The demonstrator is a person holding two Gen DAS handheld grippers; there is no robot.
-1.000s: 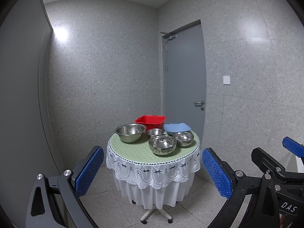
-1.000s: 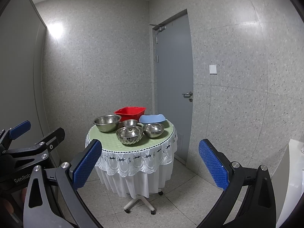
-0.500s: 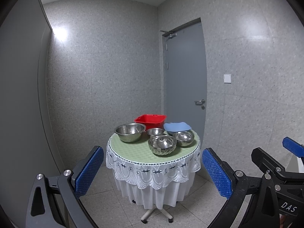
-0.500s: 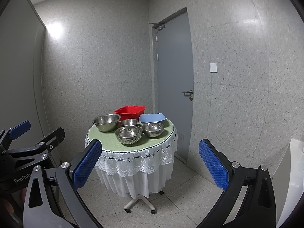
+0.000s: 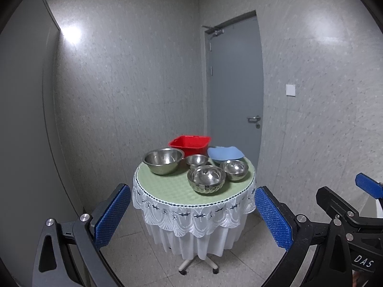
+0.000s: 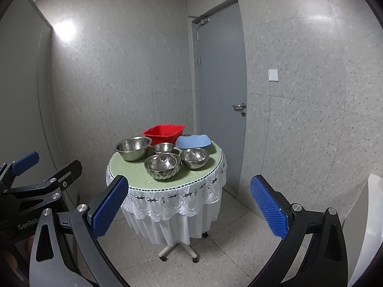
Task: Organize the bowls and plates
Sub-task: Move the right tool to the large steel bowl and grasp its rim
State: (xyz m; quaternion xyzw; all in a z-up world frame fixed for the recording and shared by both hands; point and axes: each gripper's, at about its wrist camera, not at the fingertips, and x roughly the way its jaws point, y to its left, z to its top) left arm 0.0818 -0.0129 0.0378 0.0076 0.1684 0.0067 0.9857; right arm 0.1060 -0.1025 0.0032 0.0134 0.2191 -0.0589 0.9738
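Observation:
A small round table [image 5: 167, 187] [image 6: 134, 174] with a green mat and white lace cloth stands ahead. On it sit a large steel bowl [image 5: 163, 159] [image 6: 133, 148], a small steel bowl [image 5: 196, 160] [image 6: 163, 148], a nested stack of steel bowls [image 5: 206, 179] [image 6: 162, 166], another steel bowl [image 5: 234, 170] [image 6: 195, 158], a blue plate [image 5: 225, 153] [image 6: 193, 141] and a red tub [image 5: 190, 142] [image 6: 164, 133]. My left gripper [image 5: 191, 216] and right gripper [image 6: 189, 208] are both open, empty, well short of the table.
A grey closed door [image 5: 235, 91] [image 6: 221, 81] stands behind the table on the right. Speckled walls close in at the back and right. The table rests on a wheeled base [image 5: 198, 264] [image 6: 178, 251] on tiled floor. Something white [image 6: 368, 227] is at the right edge.
Both views have drawn slightly closer to the table and tilted a little; the bowls, plate and tub have not moved. Both grippers stay open.

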